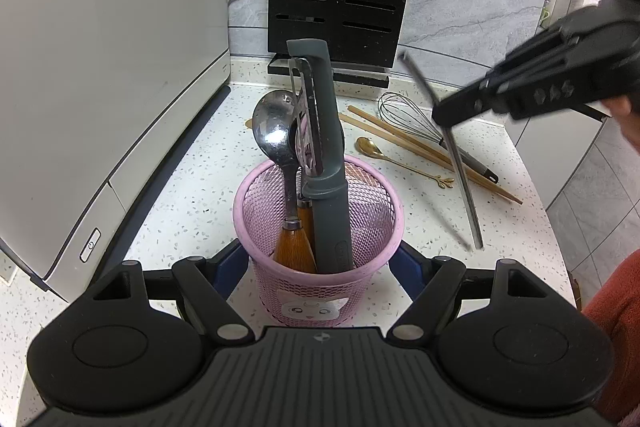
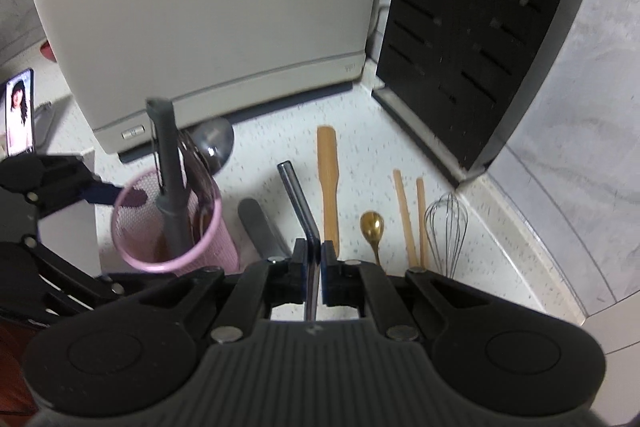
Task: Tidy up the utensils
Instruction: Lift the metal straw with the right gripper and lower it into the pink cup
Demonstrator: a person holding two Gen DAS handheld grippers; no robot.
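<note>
The left gripper [image 1: 320,267] clasps the pink basket [image 1: 318,291]; the right gripper [image 2: 315,259] pinches a metal straw [image 2: 298,199].

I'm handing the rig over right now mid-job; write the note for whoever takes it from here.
Left hand-held gripper: clamped on the pink mesh basket, steadying it on the counter.
Right hand-held gripper: shut on a bent metal straw, lifted off the counter.
Done: steel spoon, grey peeler and wood-handled utensils already stand in the basket.
Left: drop the straw in, then collect the whisk, wooden chopsticks, gold spoon, wooden spatula and a grey-handled piece beside the basket.
</note>
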